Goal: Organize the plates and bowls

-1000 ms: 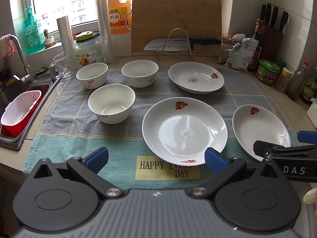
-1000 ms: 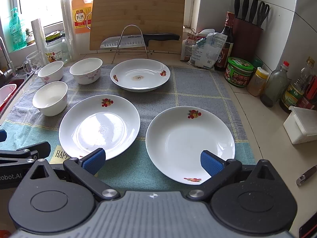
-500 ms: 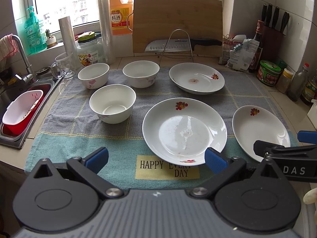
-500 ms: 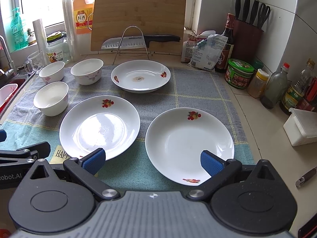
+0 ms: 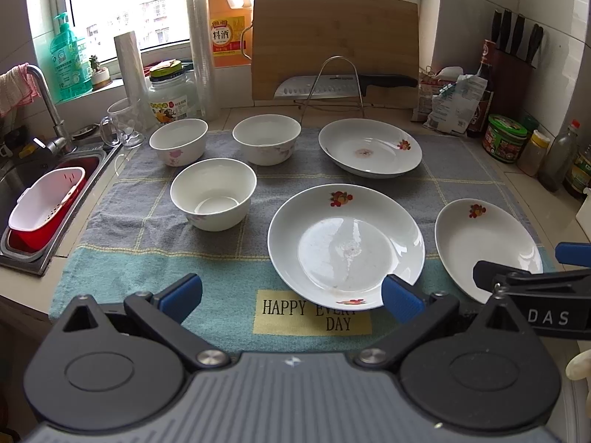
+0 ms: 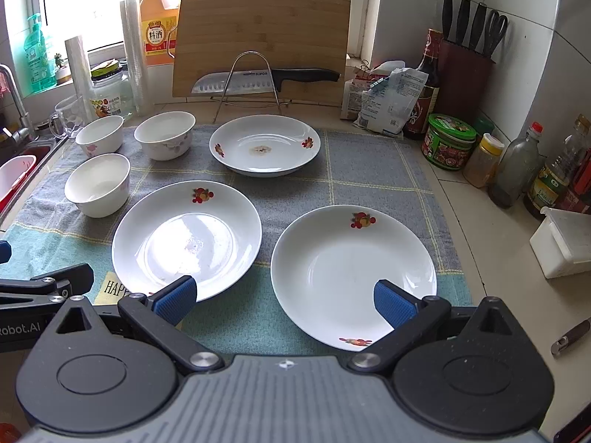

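While the left gripper (image 5: 291, 293) hangs low over the near edge of the woven towel (image 5: 184, 262), its blue ribbed pads (image 5: 181, 291) stand wide apart with nothing between them. Just ahead of its right pad lies a glossy round middle plate (image 5: 345, 245), shallow, white, with a small red fruit print near its far rim. Ahead and to the left sits a smooth, deep near bowl (image 5: 213, 193); beyond it, two more bowls, the far-left bowl (image 5: 178, 141) and the far-middle bowl (image 5: 266, 140), stand side by side and apart. A far plate (image 5: 370, 147) with a brownish smear at its centre rests farther ahead on the right.

From the right wrist, the right gripper (image 6: 282, 301) is likewise spread wide and empty. Its right pad (image 6: 391, 304) overlaps the near part of a plain white right plate (image 6: 352, 271); whether it touches, I cannot tell. Its left pad shows in front of the near rim of the middle plate (image 6: 186, 238), which mirrors the window light. Well ahead, a bamboo cutting board (image 6: 262, 37) leans upright behind a wire rack holding a dimpled steel knife (image 6: 258, 79).
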### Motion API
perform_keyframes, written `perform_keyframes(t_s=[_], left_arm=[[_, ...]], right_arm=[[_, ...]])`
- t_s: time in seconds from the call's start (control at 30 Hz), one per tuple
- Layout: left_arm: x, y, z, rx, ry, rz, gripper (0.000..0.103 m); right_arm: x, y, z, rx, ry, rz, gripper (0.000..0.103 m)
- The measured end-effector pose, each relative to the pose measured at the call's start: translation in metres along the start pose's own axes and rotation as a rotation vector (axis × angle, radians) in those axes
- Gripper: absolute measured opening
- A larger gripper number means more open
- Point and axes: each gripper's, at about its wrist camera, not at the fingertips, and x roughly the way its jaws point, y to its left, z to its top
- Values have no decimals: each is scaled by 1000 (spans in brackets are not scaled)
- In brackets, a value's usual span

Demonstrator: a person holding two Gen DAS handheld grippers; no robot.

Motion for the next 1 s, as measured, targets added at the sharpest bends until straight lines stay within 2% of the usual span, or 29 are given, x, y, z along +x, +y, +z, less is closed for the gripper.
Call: perform_keyframes(t_s=[1.0], left_arm=[[1,-5,2,-2,5,0,102]], right_arm=[[0,-4,1,-7,-11,1,103]])
